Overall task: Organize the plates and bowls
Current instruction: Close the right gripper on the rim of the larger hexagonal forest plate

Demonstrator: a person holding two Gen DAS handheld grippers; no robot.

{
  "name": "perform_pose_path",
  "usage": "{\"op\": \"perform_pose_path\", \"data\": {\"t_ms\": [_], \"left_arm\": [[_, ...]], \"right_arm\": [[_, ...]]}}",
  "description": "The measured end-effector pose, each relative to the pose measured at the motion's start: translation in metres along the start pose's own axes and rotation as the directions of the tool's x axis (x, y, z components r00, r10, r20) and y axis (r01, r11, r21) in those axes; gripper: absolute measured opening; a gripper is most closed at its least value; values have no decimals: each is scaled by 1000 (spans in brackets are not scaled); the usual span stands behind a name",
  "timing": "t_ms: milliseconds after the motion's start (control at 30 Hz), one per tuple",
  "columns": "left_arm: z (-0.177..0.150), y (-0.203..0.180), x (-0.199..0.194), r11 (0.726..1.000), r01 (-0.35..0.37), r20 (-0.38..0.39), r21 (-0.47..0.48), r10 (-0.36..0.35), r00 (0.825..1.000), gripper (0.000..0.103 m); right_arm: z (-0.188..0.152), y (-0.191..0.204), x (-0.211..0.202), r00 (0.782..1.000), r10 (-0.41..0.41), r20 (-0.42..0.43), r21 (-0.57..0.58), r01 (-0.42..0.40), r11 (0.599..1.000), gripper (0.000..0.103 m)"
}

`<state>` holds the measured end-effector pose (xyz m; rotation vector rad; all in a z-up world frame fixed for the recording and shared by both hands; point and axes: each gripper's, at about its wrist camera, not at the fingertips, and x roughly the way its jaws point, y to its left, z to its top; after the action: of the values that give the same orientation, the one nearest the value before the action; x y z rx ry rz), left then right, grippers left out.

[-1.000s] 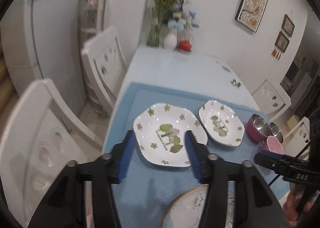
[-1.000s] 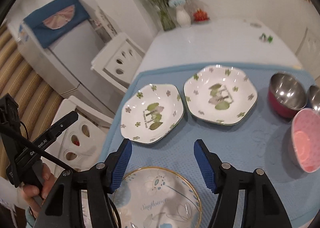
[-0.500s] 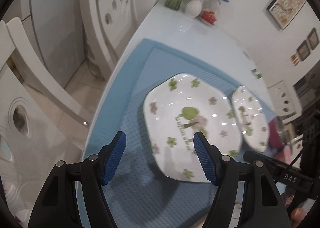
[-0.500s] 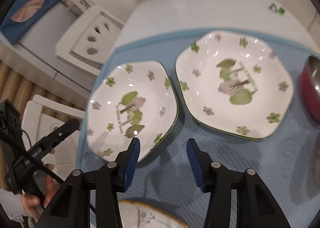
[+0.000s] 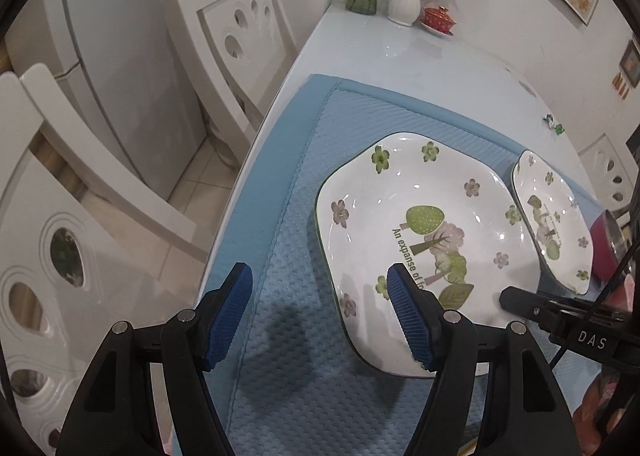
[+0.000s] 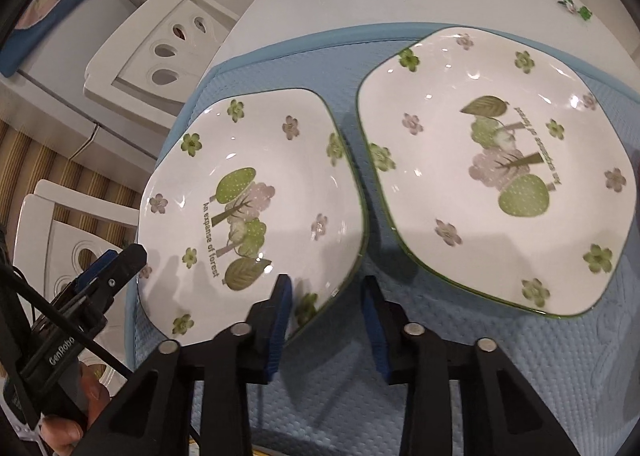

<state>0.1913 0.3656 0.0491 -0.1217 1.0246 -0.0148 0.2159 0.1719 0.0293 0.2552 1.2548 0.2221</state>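
Note:
Two white floral plates lie side by side on a blue mat (image 5: 280,256). The left plate (image 5: 424,232) (image 6: 256,196) reads "An expanse of forest". The right plate (image 5: 552,220) (image 6: 500,168) sits just beside it. My left gripper (image 5: 320,312) is open; its right finger is over the left plate's near-left rim, its left finger over the mat. My right gripper (image 6: 326,320) is open, narrower, straddling the left plate's near-right rim, with the left finger over the plate and the right finger over the mat. A red metal bowl (image 5: 604,244) shows at the far right.
The mat lies on a pale glossy table (image 5: 420,56) with vases and a red dish (image 5: 438,18) at the far end. White chairs (image 5: 236,36) stand along the table's left edge. A fridge (image 6: 52,36) is beyond them.
Both grippers have moved forward and down onto the left plate. The right gripper's jaws have narrowed. The round sunflower plate at the front has dropped out of view.

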Motion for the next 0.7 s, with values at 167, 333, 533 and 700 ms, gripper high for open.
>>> {"op": "perform_pose_path", "data": {"t_ms": [167,333,533,700], "left_arm": [[-1,3,3,1000,0,-6,-4,0,1000,68],[-4,10,7,1000,-8,-14,-15,8,1000,68],[-2,14,11,999,7,-25,-31,-8,1000,68],[-1,11,15,1000,11,-29,-25,-12,1000,68]], "right_arm": [[-12,20,-3,1000,-23,5,-26,23,999,27],[-28,31,-6,999,33,-12,-9,-34,999,27],[-22,14,-13,1000,20,-4,-24,-20,1000,28],[2,-4,-9,1000,26,10,12,-26,1000,28]]}}
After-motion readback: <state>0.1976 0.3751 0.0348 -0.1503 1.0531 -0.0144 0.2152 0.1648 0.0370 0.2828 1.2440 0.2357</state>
